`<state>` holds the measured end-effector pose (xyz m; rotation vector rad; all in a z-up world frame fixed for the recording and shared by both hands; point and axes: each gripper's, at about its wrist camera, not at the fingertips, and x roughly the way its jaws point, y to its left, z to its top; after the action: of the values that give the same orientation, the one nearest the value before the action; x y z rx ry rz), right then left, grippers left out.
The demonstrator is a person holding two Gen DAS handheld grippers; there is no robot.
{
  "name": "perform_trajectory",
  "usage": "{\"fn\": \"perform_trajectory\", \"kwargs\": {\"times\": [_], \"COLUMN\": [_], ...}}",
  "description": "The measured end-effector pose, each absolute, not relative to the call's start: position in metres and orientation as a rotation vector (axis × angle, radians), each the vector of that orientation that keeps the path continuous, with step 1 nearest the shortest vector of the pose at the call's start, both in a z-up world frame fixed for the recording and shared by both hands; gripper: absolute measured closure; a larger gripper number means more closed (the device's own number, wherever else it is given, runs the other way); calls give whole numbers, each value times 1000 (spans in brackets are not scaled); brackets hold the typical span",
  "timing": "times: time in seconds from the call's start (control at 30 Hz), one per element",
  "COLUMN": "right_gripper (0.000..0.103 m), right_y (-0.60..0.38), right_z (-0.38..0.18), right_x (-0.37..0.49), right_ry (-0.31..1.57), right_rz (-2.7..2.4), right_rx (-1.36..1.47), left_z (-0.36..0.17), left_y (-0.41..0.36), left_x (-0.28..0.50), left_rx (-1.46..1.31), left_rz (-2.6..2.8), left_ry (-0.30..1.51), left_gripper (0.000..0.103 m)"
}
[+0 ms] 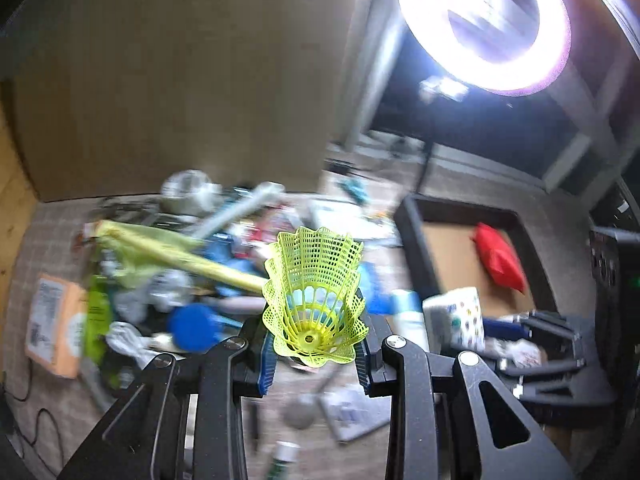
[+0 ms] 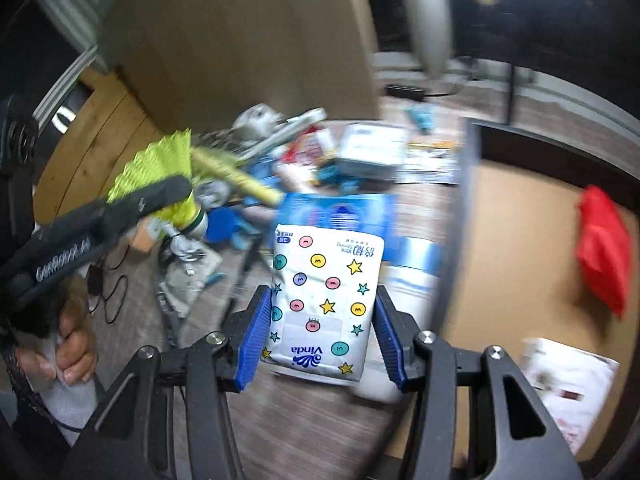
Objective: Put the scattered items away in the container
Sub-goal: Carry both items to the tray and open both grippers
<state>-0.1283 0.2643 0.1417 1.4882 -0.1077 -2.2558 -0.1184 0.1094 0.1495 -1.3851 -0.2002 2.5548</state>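
My left gripper [image 1: 314, 354] is shut on a yellow plastic shuttlecock [image 1: 314, 292], its mesh skirt pointing away from the camera, held above the cluttered floor. In the right wrist view the same shuttlecock [image 2: 160, 172] shows at the left in the other gripper. My right gripper [image 2: 320, 340] is shut on a white tissue pack [image 2: 324, 304] printed with stars and dots, its blue pads pressing both long sides. The container [image 1: 452, 256] is a dark-walled box with a brown bottom; it lies to the right in both views [image 2: 520, 248], with a red bag [image 2: 604, 248] in it.
A pile of scattered items [image 1: 192, 264] covers the floor: a yellow-green roll, a blue round lid [image 1: 194, 326], an orange box [image 1: 56, 324], bottles and packets. A big cardboard sheet [image 1: 192, 80] stands behind. A ring lamp [image 1: 484, 20] glares at upper right. A person's hand [image 2: 72, 352] shows at lower left.
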Motion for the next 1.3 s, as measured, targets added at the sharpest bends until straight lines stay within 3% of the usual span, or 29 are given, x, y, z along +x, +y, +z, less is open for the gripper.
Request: {"fn": "perform_trajectory", "kwargs": {"times": [0.33,0.6,0.67,0.7,0.73,1.0,1.3], "right_gripper": [54,54,51,45,35,32,32], "right_y": [425,499,505,505,506,497,448], "right_z": [147,142,141,141,142,150,155], "right_x": [-113,-97,-94,-93,-92,-89,-90], "right_ry": [-215,-283,-259,-237,-218,-227,-200], "right_rz": [-2548,-2669,-2680,-2692,-2711,-2744,-2648], "right_rx": [1571,1635,1637,1635,1639,1589,1541], "left_z": [144,144,145,146,147,146,144], "left_y": [243,302,311,315,318,304,233], "left_x": [-107,-93,-90,-87,-85,-79,-71], "left_rx": [-1366,-1358,-1348,-1349,-1345,-1351,-1411], "left_rz": [2340,2249,2229,2230,2238,2280,2392], "left_ry": [-77,2,23,43,58,55,-23], "left_gripper": [74,73,57,38,28,28,29]}}
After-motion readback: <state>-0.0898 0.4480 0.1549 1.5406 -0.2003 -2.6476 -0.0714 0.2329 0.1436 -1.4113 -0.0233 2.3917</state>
